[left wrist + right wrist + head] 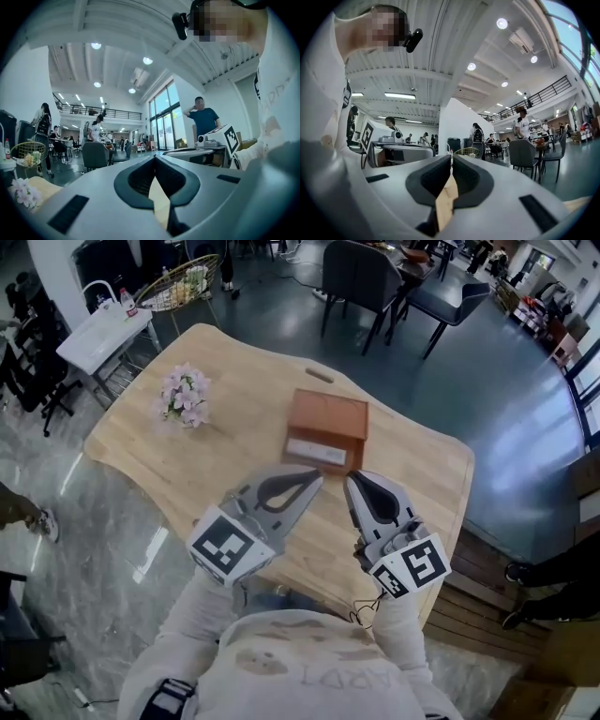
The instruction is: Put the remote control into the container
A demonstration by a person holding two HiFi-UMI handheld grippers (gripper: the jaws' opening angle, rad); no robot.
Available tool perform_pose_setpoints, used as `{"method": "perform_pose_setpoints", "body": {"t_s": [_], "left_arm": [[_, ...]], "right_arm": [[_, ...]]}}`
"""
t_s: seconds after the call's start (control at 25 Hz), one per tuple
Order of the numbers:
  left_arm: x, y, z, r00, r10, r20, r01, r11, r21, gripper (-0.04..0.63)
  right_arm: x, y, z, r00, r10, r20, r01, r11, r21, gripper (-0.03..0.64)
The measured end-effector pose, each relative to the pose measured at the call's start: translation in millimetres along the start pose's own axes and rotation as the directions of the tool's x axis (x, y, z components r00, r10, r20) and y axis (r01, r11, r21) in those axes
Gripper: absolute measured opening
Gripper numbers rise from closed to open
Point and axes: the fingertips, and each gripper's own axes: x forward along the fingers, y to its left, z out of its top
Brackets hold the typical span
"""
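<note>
Just above the near edge of the desk (234, 362) we hold both grippers, empty: the left gripper (315, 480) has its jaws together, and so has the right gripper (352, 482). Beyond them, mid-desk, stands the brown container (328, 413), the pale remote control (316, 452) at its near side; whether it lies inside we cannot tell. Pink flowers (185, 396) sit near the left edge.
</note>
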Motion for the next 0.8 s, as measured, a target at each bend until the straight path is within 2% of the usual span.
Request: {"method": "perform_pose_setpoints", "body": {"t_s": [0.24,0.64,0.8], "left_arm": [[-11,0,1,1.000,0.015,0.020,-0.016,0.999,0.033,0.012],[-18,-4,5,0.999,0.014,0.040,-0.015,1.000,0.012,0.012],[-18,-5,6,0.999,0.010,0.052,-0.012,0.999,0.032,0.012]], "right_arm": [[0,15,2,1.000,0.021,-0.004,-0.021,1.000,-0.014,0.023],[-7,20,6,1.000,0.000,0.000,0.000,1.000,-0.016,0.023],[-9,19,6,1.000,-0.004,0.001,0.004,1.000,-0.014,0.023]]}}
